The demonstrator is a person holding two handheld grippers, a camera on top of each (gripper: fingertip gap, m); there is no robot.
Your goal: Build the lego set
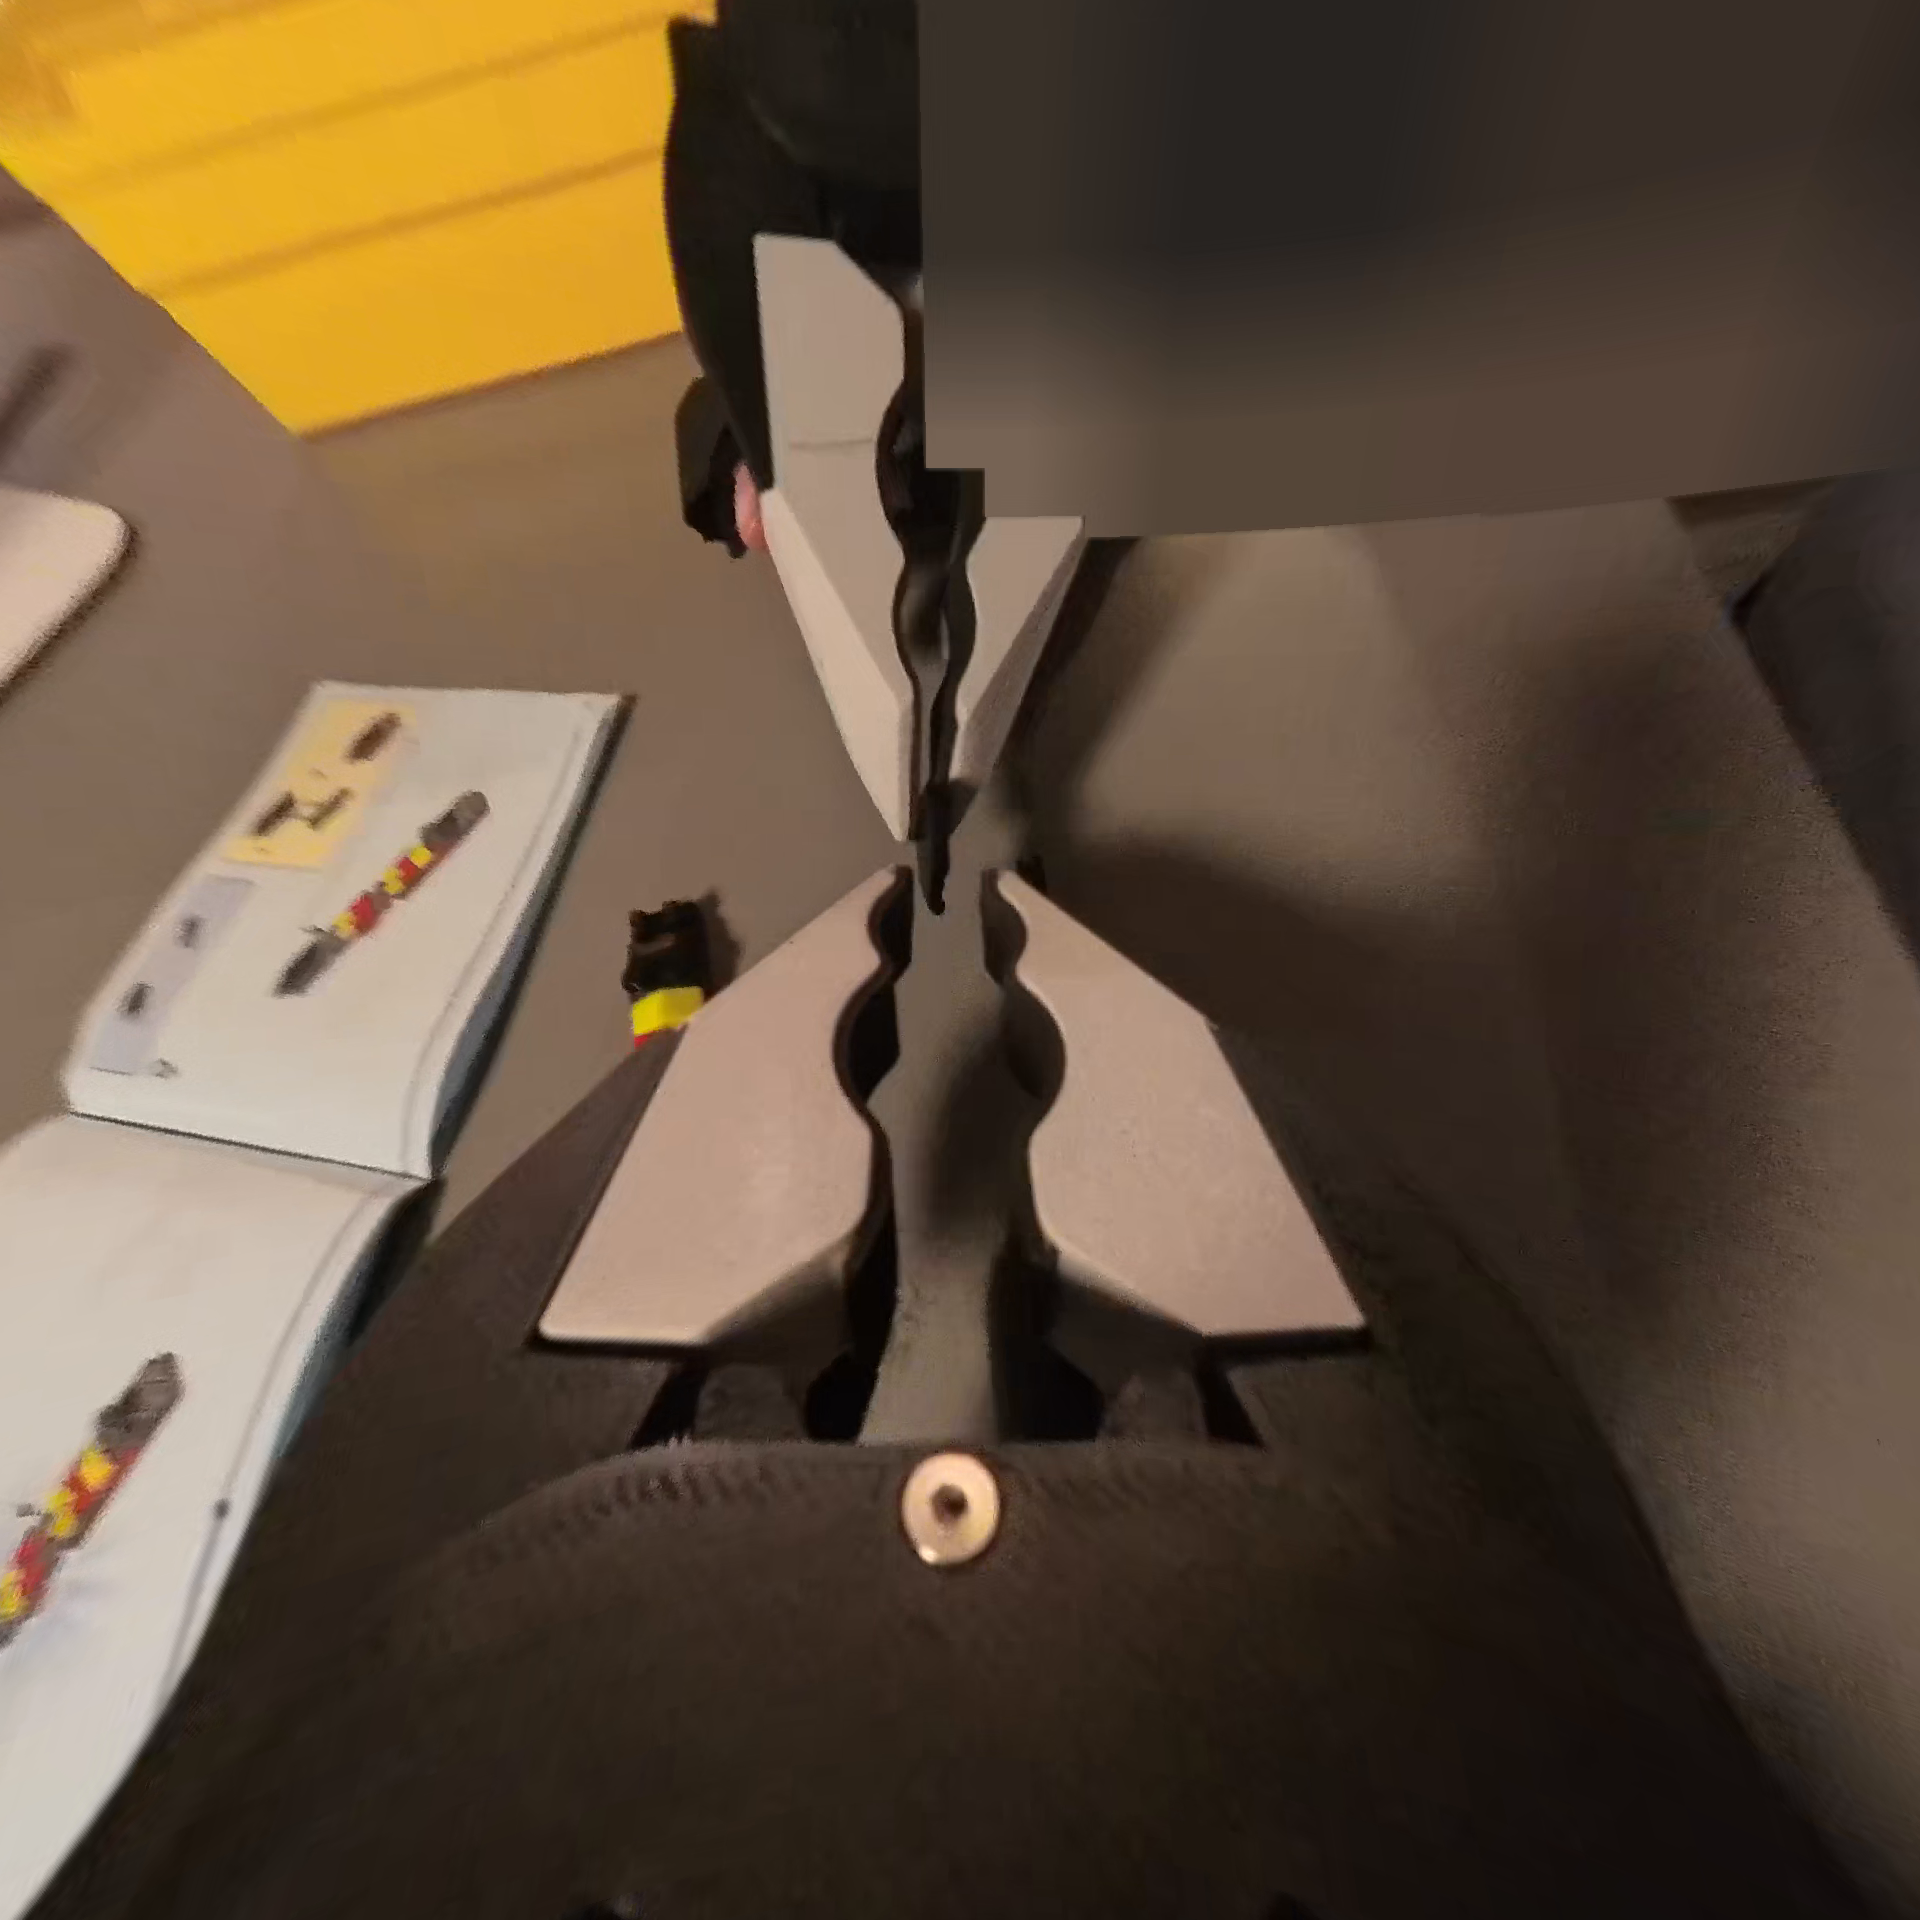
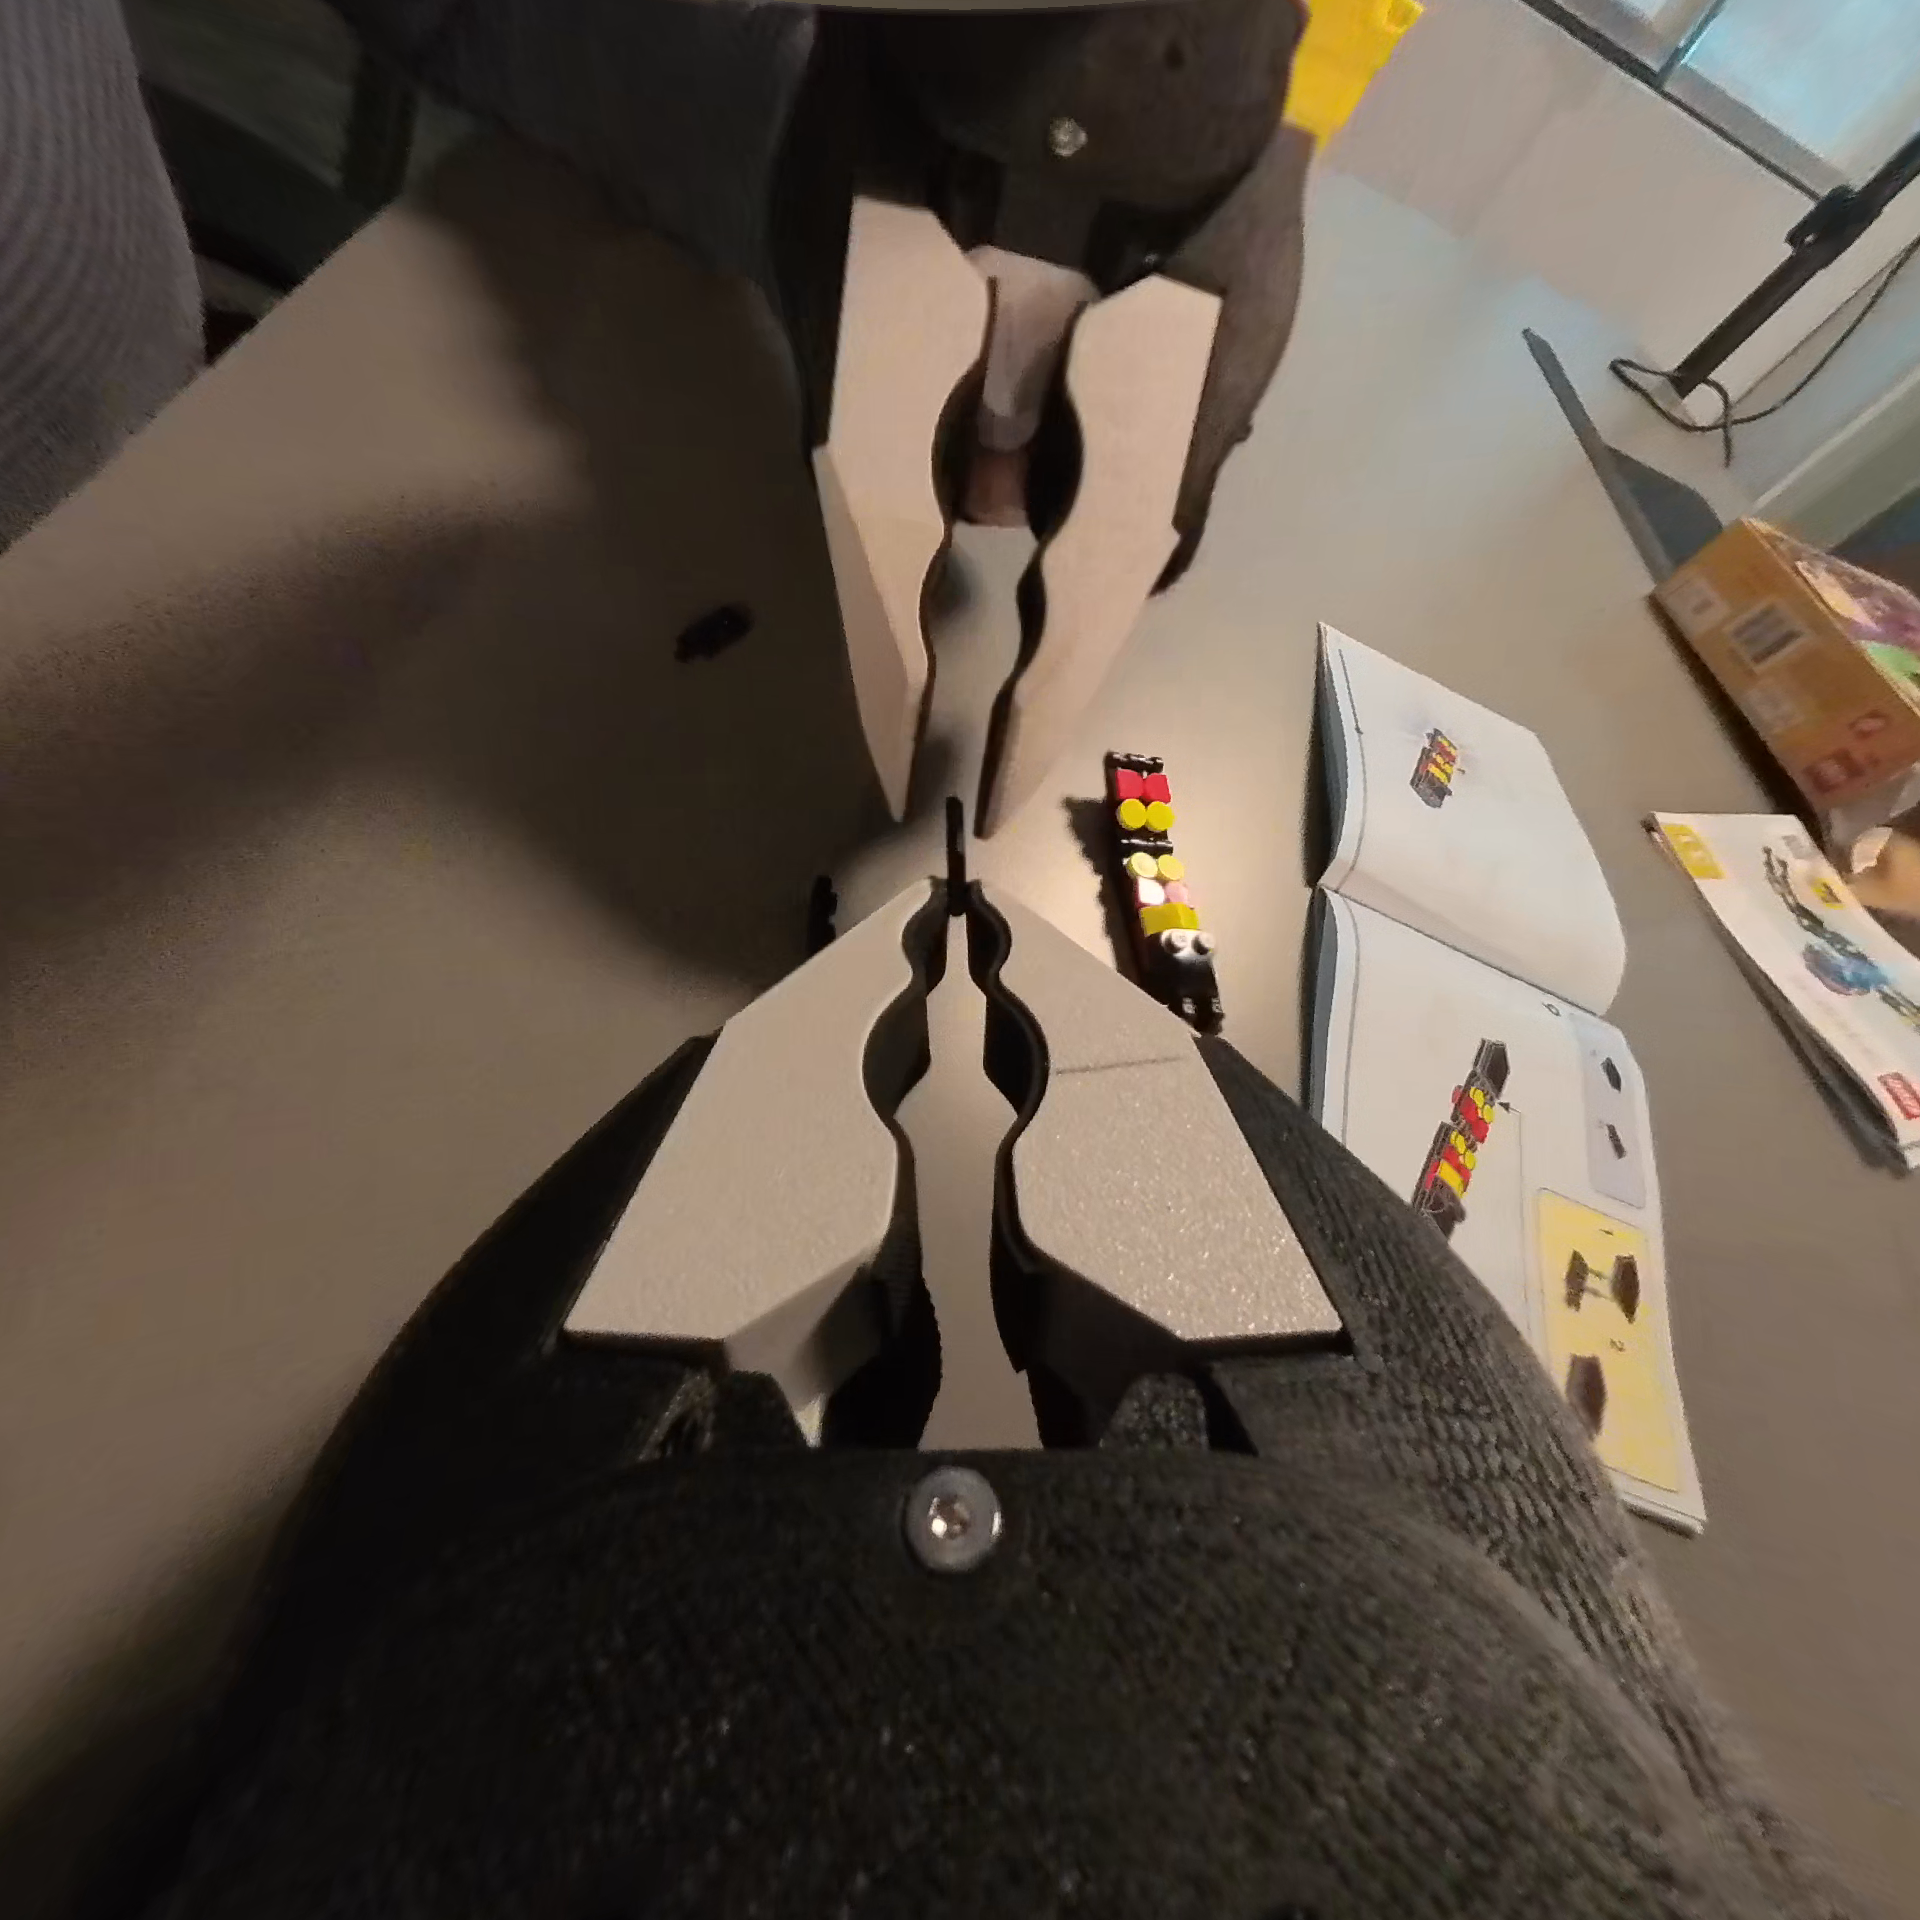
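A: Start at the left of the left wrist view. What lies there?

B: An open instruction booklet on the grey table, with a yellow bin behind it. Just right of the booklet, a partly built lego strip, black with a yellow and red band, pokes out beside the left gripper.

A: And that gripper's fingers?

B: Spread apart, nothing between them. Pointing straight at it, tip to tip, is the right gripper, pressed together on a thin black lego piece that juts out of its tips into the gap.

A: Now the right wrist view, same order.

B: A small dark piece lies alone on the table at left; it is too blurred to identify. At centre the right gripper pinches the black piece, whose end stands just short of the left gripper's open tips. Right of them the lego strip lies flat, topped with red, yellow and pink studs. Further right are the booklet, a second booklet and a cardboard box.
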